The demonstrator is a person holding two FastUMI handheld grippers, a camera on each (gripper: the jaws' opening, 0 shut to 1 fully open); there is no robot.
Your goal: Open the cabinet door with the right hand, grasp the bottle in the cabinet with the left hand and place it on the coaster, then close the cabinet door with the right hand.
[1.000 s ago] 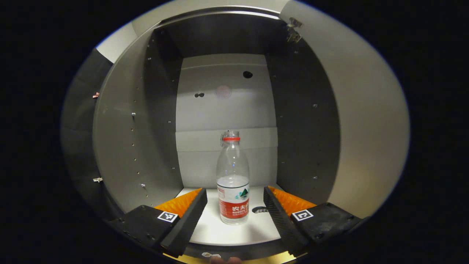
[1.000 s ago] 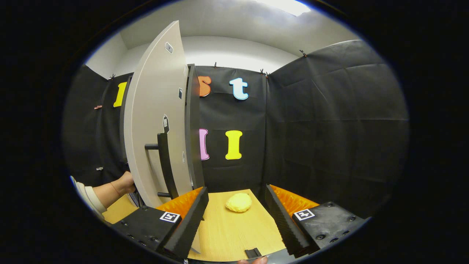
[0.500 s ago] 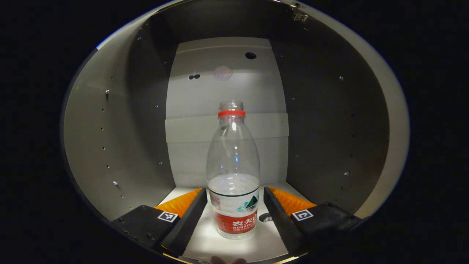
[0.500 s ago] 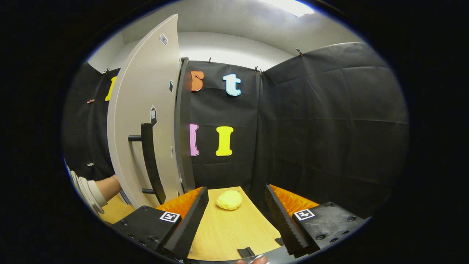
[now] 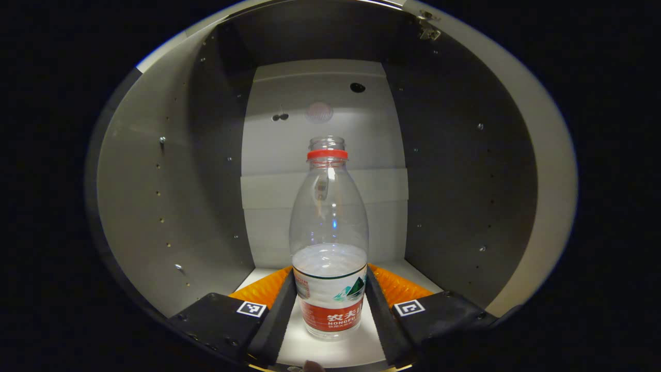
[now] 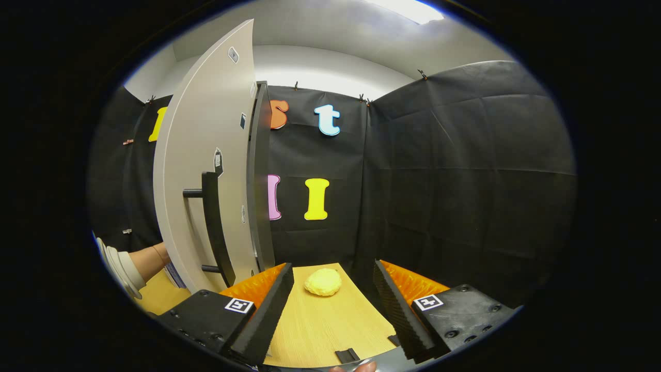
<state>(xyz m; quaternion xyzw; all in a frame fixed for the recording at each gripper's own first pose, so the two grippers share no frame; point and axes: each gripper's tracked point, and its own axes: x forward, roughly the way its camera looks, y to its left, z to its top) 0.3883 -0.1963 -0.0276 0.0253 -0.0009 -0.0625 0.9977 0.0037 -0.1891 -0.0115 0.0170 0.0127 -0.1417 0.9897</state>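
A clear plastic bottle (image 5: 329,217) with a red neck ring, a red and white label and some water stands upright on the white cabinet floor (image 5: 335,354). My left gripper (image 5: 329,289) is inside the cabinet (image 5: 201,170), and both its fingers press on the bottle's labelled lower part. In the right gripper view the pale cabinet door (image 6: 206,155) stands open at the left, with its dark bar handle (image 6: 213,227) facing me. My right gripper (image 6: 333,274) is open over the wooden table (image 6: 320,330), holding nothing. A round yellow coaster (image 6: 323,282) lies just beyond its fingertips.
A person's forearm and sleeve (image 6: 139,258) reach in behind the open door at the left. Black cloth walls (image 6: 465,181) close off the table's far and right sides. Dark cabinet side panels (image 5: 454,170) flank the bottle closely.
My left gripper pushed deeper into the cabinet around the bottle, then its fingers closed onto the bottle's sides. The right gripper shifted slightly, then held still, staying open.
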